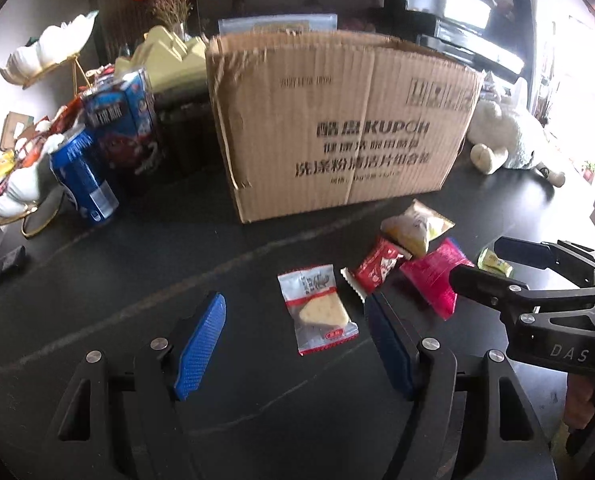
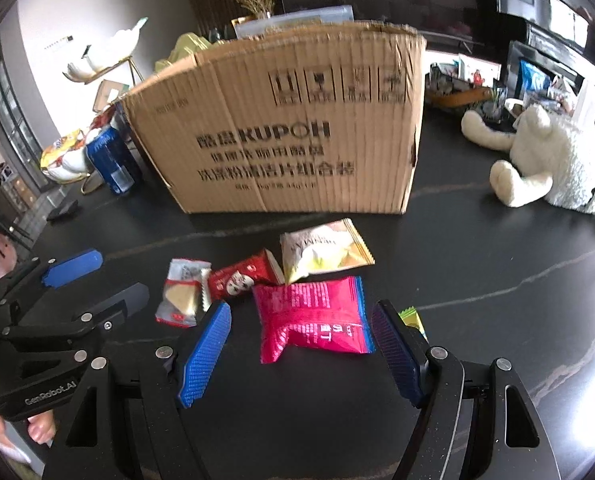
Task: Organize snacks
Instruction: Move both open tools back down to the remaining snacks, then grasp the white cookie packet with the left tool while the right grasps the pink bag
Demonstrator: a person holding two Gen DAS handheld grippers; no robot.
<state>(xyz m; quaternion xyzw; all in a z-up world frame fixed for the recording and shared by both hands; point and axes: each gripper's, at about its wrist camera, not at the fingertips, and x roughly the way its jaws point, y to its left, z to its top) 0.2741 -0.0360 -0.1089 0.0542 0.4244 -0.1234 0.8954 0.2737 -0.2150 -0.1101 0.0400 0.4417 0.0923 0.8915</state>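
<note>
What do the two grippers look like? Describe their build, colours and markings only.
Both are black, angular two-finger tools with silver pivot pins and ribbed blue pads. In the left wrist view, the right gripper bears "DAS". In the right wrist view, the left gripper is marked "GenRobot.AI". No cables or sleeves show.

Both tongs are spread wide and hanging low, side by side, holding nothing. The left tongs (image 1: 297,344) have blue pads facing inward, and the right tongs (image 2: 301,352) sit just next to them, same wide spread, angled forward and a bit down.
</note>
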